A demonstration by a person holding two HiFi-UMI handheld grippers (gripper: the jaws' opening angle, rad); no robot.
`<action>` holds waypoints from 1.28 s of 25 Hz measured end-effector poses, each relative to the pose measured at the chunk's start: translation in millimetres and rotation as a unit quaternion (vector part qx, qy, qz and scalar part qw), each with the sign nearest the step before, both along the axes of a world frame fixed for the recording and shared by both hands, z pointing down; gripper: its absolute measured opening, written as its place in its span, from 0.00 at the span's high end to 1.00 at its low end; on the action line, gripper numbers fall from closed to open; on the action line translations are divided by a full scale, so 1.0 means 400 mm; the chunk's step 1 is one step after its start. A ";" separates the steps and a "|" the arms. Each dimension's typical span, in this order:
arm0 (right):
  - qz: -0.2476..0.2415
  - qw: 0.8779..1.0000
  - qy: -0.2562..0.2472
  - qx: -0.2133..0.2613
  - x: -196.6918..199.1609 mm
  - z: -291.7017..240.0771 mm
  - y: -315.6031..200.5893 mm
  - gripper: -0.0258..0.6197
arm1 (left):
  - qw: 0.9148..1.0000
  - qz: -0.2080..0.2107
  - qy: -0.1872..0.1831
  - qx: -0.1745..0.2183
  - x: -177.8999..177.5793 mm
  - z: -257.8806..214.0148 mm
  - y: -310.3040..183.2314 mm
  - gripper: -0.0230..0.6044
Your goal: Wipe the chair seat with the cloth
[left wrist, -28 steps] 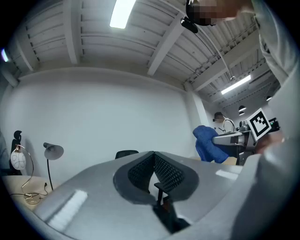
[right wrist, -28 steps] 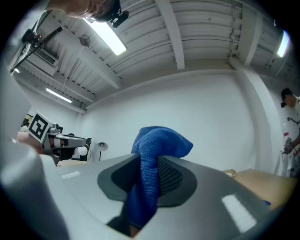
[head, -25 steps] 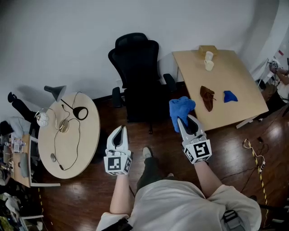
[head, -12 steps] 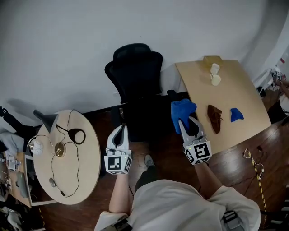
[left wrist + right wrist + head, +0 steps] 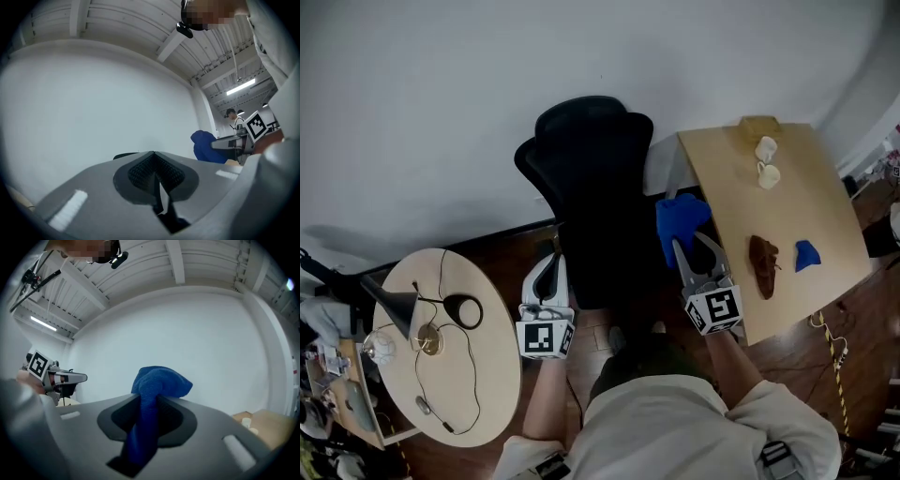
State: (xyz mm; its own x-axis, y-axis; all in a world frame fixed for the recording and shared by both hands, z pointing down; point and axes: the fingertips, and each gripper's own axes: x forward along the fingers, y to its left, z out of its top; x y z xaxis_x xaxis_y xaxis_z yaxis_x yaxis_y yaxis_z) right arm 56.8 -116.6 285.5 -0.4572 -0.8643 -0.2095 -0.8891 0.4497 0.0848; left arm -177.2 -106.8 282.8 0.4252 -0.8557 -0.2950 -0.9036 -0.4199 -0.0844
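The black office chair (image 5: 592, 159) stands against the white wall, its seat (image 5: 609, 267) just ahead of me between both grippers. My right gripper (image 5: 686, 244) is at the seat's right edge, shut on a bunched blue cloth (image 5: 680, 217) that sticks up past its fingertips. In the right gripper view the cloth (image 5: 159, 385) fills the gap between the jaws. My left gripper (image 5: 549, 267) hovers at the seat's left edge, its jaws together with nothing between them (image 5: 153, 154). From the left gripper view the cloth (image 5: 206, 147) also shows at the right.
A rectangular wooden table (image 5: 722, 178) stands right of the chair, carrying a brown object (image 5: 764, 265), a small blue cloth (image 5: 807, 255) and two pale cups (image 5: 766, 161). A round table (image 5: 473, 375) with a lamp (image 5: 389, 300) and cables is at the left. The floor is dark wood.
The person has stepped toward the chair, so it now lies directly between the grippers. Both grippers kept their pose; the cloth stays in the right one.
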 end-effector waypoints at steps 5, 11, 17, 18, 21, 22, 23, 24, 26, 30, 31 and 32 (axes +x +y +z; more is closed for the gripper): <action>-0.022 0.997 0.002 -0.076 0.003 0.162 -0.264 0.81 | 0.997 -0.011 -0.001 -0.070 0.051 0.166 -0.259 0.91; -0.025 0.989 0.008 -0.146 -0.018 0.529 -0.611 0.81 | 0.988 -0.013 -0.024 -0.153 0.100 0.515 -0.565 0.91; -0.032 0.969 0.025 -0.243 -0.075 1.043 -0.749 0.81 | 0.973 -0.024 0.015 -0.228 0.090 0.936 -0.684 0.91; -0.038 0.965 0.031 -0.257 -0.092 1.126 -0.766 0.81 | 0.968 -0.025 0.007 -0.251 0.086 1.008 -0.697 0.91; -0.055 0.952 0.037 -0.300 -0.161 1.355 -0.828 0.81 | 0.964 -0.034 0.012 -0.265 0.067 1.129 -0.725 0.91; -0.061 0.946 0.040 -0.316 -0.194 1.429 -0.858 0.81 | 0.964 -0.039 0.013 -0.263 0.056 1.144 -0.726 0.91; -0.068 0.940 0.045 -0.333 -0.233 1.501 -0.893 0.81 | 0.962 -0.045 0.007 -0.268 0.046 1.160 -0.721 0.91; -0.074 0.933 0.049 -0.350 -0.275 1.570 -0.931 0.81 | 0.961 -0.051 0.004 -0.271 0.038 1.175 -0.718 0.91; -0.083 0.916 0.049 -0.389 -0.366 1.697 -0.999 0.81 | 0.963 -0.062 0.009 -0.263 0.031 1.197 -0.713 0.91; -0.101 0.882 0.052 -0.458 -0.563 1.885 -1.087 0.81 | 0.927 -0.052 -0.064 -0.365 0.028 1.310 -0.671 0.91; -0.110 0.875 0.057 -0.469 -0.607 1.913 -1.100 0.81 | 0.923 -0.053 -0.062 -0.375 0.030 1.323 -0.682 0.91; -0.120 0.868 0.061 -0.477 -0.647 1.937 -1.107 0.81 | 0.922 -0.051 -0.055 -0.379 0.034 1.332 -0.695 0.91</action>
